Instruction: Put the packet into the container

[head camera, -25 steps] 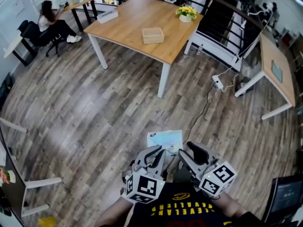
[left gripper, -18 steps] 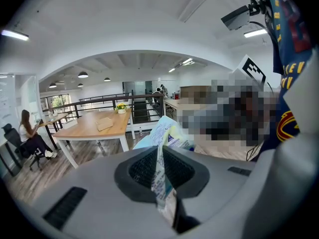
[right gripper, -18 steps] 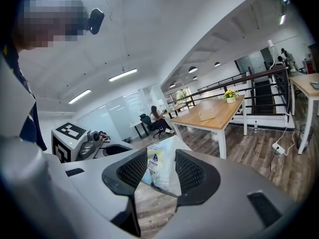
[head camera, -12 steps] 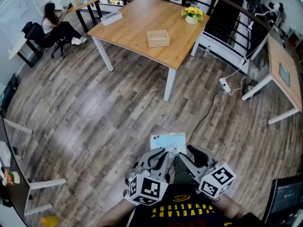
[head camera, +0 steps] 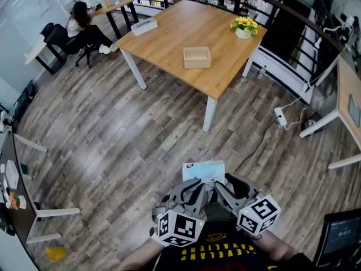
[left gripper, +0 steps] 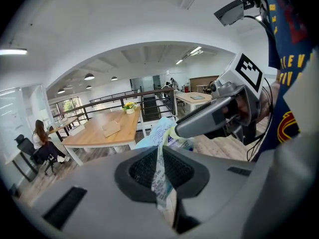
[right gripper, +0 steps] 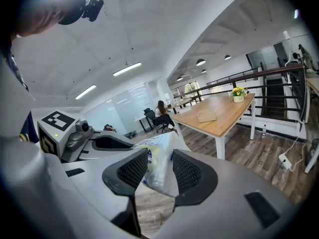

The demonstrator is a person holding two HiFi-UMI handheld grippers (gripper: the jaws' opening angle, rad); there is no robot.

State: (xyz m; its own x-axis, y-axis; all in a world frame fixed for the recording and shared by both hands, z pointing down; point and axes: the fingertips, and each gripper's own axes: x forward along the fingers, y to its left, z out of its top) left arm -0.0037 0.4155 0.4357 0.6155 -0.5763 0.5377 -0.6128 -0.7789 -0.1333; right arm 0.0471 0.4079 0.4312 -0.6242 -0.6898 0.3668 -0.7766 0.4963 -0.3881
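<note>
A light blue and white packet is held low in front of the person's body, above the wooden floor. My left gripper is shut on its edge, and the thin packet is pinched between the dark pads. My right gripper is shut on the same packet from the other side, its jaw crossing the left gripper view. The container, a shallow wooden box, sits on the far wooden table, well away from both grippers. The box also shows in the right gripper view.
A flower pot and a white box also stand on the table. A seated person is at the far left. A power strip with cable lies on the floor at right, near black railings.
The head view has shifted: the table and box now sit further right and a little lower. Both grippers keep the packet in the same place before the body.
</note>
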